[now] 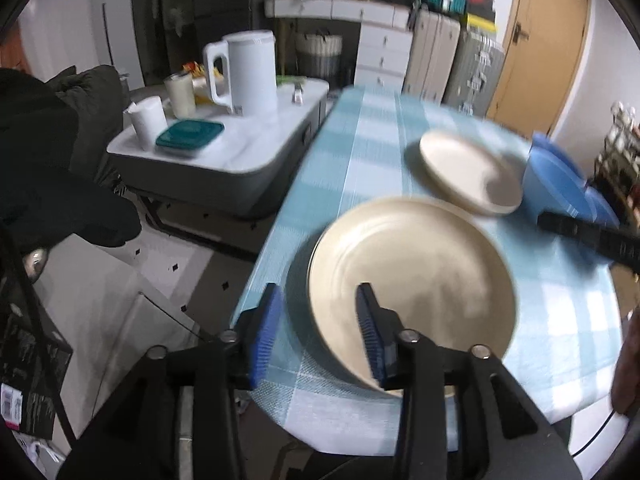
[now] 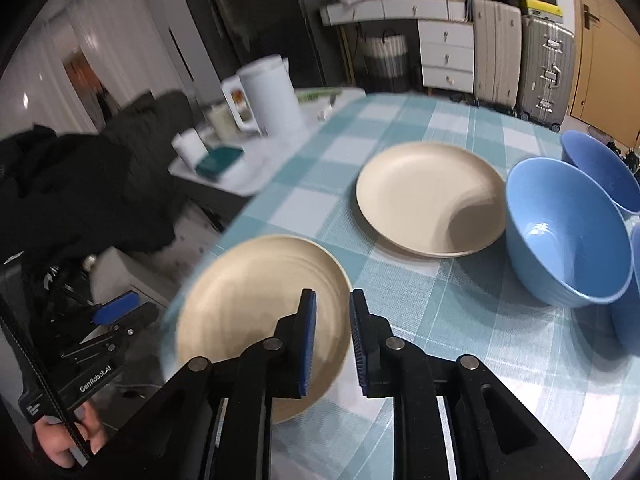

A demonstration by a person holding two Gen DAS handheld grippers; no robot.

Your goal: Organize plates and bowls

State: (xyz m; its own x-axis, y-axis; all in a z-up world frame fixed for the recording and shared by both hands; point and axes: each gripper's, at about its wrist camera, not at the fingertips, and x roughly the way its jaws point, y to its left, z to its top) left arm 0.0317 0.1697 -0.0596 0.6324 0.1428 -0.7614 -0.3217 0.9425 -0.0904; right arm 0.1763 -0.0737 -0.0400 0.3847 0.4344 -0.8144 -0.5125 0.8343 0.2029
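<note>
A cream plate [image 1: 412, 280] [image 2: 256, 320] lies near the left edge of the table with the blue checked cloth [image 1: 368, 136]; a second rim shows under its left side. My left gripper [image 1: 320, 320] hovers over that rim, jaws open, pads off the plate. My right gripper [image 2: 333, 340] stands at the plate's right edge with a narrow gap and only cloth showing between its pads. Farther back lies another cream plate [image 1: 468, 168] [image 2: 430, 200]. To its right stand light blue bowls [image 2: 564, 232] [image 2: 600, 168] [image 1: 560, 184].
Left of the table is a low white side table [image 1: 208, 160] with a white kettle [image 1: 248, 72], cups and a teal lid [image 1: 190, 136]. Dark clothes lie on a sofa [image 2: 80, 192]. Drawers [image 2: 446, 52], suitcases [image 2: 544, 68] and a door stand behind.
</note>
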